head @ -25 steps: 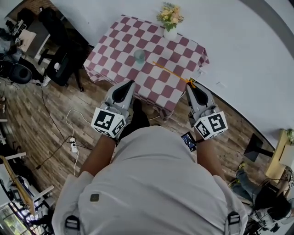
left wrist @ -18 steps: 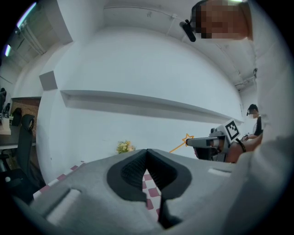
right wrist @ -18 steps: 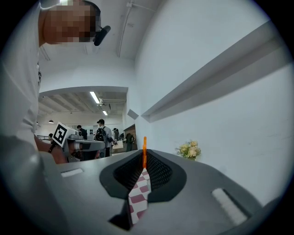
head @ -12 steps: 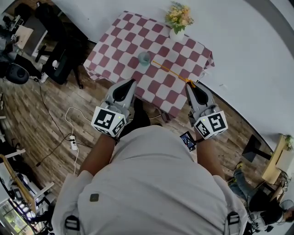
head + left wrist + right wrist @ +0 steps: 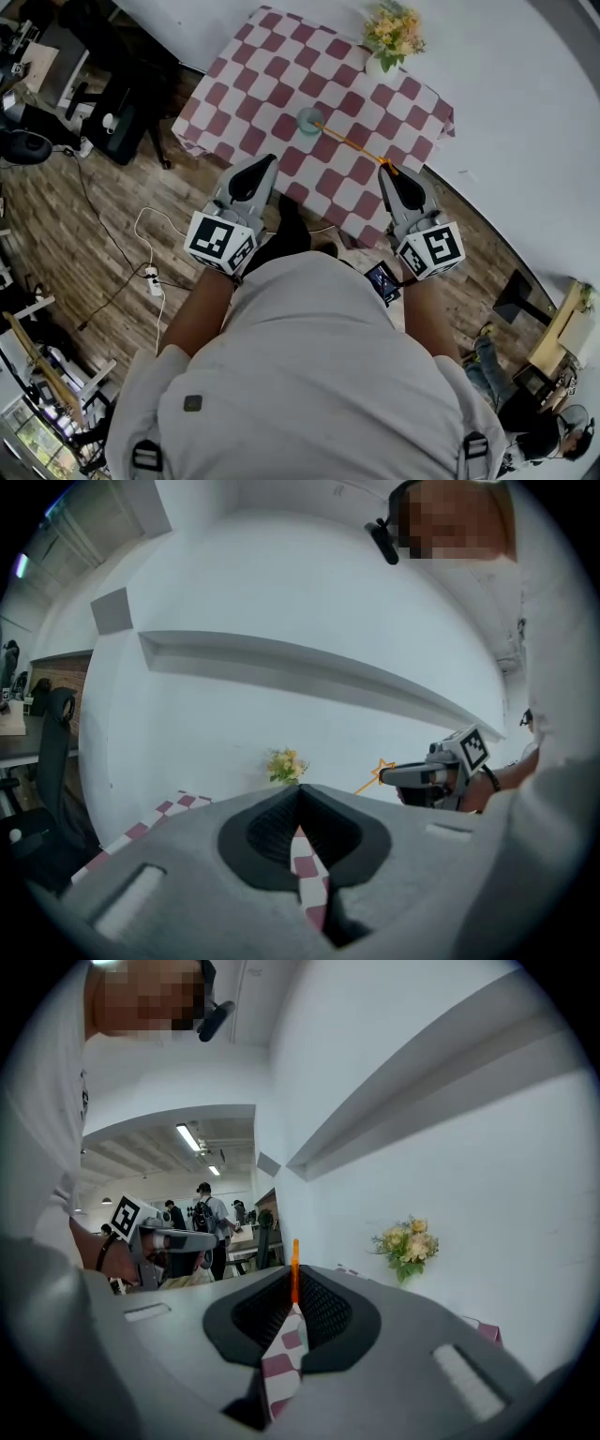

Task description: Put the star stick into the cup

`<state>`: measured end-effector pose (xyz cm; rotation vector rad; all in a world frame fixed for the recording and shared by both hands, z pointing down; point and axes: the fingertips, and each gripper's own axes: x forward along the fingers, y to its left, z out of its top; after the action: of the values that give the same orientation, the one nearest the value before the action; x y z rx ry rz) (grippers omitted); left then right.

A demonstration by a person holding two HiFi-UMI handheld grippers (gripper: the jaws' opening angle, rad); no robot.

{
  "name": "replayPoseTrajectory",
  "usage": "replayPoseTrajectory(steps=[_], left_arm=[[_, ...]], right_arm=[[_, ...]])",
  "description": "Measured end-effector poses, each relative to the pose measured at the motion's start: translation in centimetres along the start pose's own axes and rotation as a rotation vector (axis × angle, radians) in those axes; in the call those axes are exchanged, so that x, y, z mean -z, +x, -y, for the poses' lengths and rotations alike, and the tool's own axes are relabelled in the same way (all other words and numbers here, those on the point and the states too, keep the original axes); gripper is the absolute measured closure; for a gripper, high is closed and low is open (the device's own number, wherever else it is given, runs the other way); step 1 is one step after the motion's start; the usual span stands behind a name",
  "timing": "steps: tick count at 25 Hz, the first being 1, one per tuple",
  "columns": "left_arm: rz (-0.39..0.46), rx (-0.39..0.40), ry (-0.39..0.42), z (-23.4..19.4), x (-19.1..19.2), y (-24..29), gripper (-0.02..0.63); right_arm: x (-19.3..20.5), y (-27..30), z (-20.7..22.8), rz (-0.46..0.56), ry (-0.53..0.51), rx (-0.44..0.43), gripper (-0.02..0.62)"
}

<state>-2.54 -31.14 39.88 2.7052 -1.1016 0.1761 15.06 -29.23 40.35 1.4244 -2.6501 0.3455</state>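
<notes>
The star stick (image 5: 354, 146) is clamped by the right gripper (image 5: 385, 170), its far tip beside the cup (image 5: 309, 120); the left gripper (image 5: 266, 162) is closed on nothing.

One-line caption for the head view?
Right gripper holds the star stick over the checkered table, its far end near the cup; left gripper empty.

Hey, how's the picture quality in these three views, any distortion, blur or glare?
Head view: strong fisheye skews the checked table; the light is even, with no glare. Left gripper view: dark round vignette, the left claw is soft up close, the flowers are small but clear. Right gripper view: same vignette, the ceiling lights show as bright strips, the star stick is sharp.
</notes>
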Motion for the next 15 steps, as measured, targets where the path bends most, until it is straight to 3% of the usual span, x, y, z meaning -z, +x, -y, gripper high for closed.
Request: replayPoseTrajectory(steps=[15], left_arm=[[-0.110, 0.057, -0.071, -6.6, 4.0, 4.2, 0.603]], right_arm=[[5.5, 7.8, 2.3, -0.174, 0.048, 0.029, 0.568]])
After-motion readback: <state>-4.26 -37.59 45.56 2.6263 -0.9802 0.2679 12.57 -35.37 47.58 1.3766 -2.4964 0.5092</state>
